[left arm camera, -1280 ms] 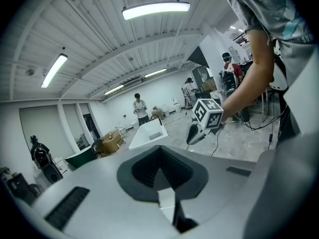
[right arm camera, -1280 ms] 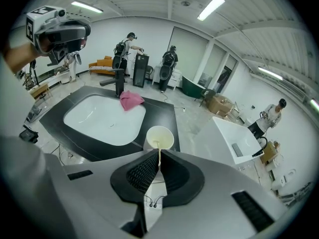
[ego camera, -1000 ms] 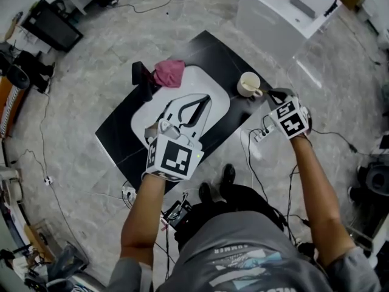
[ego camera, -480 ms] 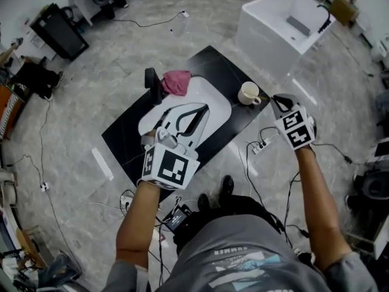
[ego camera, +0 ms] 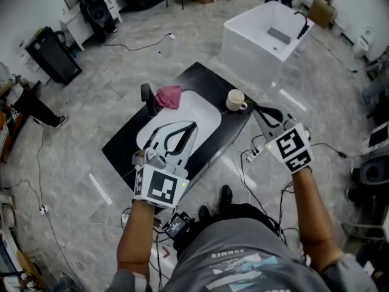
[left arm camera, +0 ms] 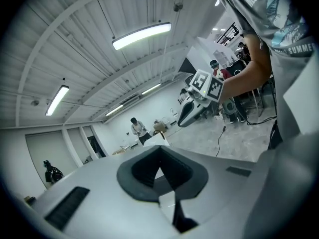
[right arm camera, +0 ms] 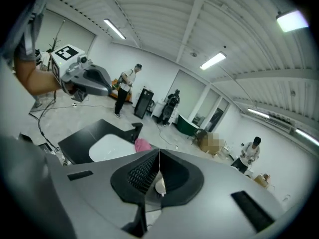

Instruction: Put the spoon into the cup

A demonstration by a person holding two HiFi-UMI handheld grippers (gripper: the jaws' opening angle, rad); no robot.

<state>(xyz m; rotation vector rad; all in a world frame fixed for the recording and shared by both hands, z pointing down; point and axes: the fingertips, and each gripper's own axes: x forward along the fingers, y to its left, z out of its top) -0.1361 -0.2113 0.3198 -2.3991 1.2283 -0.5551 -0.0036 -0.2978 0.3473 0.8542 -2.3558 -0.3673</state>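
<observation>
Nearby: pink cloth (ego camera: pixel 169 96) at nine o'clock of cup (ego camera: pixel 234 100)
Cup: cream, upright
Left gripper (left arm camera: pixel 160 151), right gripper (right arm camera: pixel 159 153): jaws pressed together

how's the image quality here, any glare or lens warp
Left gripper view: the ceiling tube light blows out white; black fisheye vignette all round. Right gripper view: same warp, plus a mosaic patch at mid-right. Head view: even light, floor bowed at the edges.

Head view, centre: a glossy black counter (ego camera: pixel 124 140) is surrounding a smooth white basin (ego camera: pixel 203 111); the pink cloth (ego camera: pixel 169 96) is looking soft, the cream cup (ego camera: pixel 235 100) glazed, the floor (ego camera: pixel 109 59) polished grey.
</observation>
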